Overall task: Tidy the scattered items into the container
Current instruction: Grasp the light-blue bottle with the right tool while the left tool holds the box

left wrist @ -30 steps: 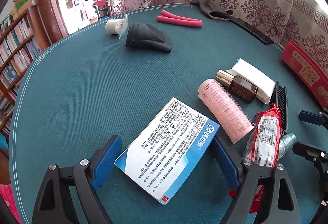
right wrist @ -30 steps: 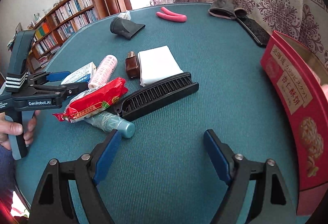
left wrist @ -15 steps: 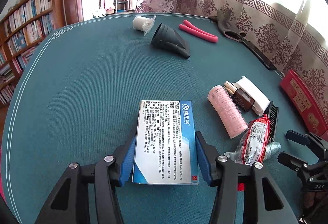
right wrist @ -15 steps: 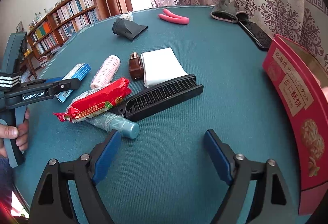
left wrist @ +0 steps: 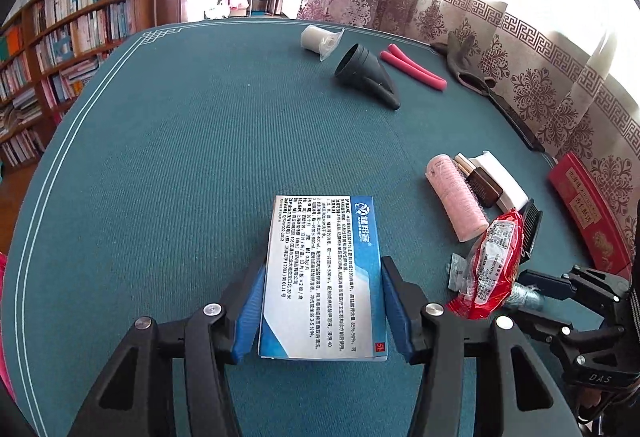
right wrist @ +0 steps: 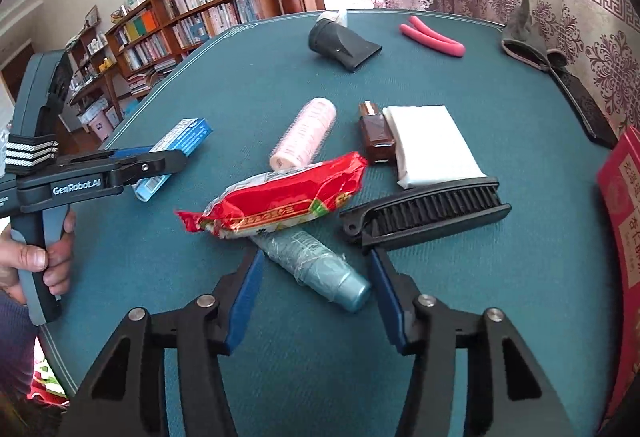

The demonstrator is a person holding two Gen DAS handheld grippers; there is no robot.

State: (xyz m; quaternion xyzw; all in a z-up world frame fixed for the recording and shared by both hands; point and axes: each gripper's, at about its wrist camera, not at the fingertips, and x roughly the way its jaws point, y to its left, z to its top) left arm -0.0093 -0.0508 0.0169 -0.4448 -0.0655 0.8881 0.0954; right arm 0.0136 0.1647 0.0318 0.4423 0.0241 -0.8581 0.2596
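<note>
Matt woven cloth table [left wrist: 200, 165]; glossy (crinkled) plastic snack wrapper [right wrist: 280, 201].

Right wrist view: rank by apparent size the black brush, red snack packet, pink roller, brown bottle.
1. black brush and red snack packet: look alike in length, so no ranking between them.
2. pink roller, though it lies farther from the camera.
3. brown bottle, clearly smallest.

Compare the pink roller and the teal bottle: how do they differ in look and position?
The pink roller lies uncovered on the cloth; the teal bottle is partly under the red packet. The roller looks textured and matte, the bottle smooth and wrapped in clear film. The bottle lies between the right gripper fingers; the roller lies farther off. Both are cylinders lying on their sides.
</note>
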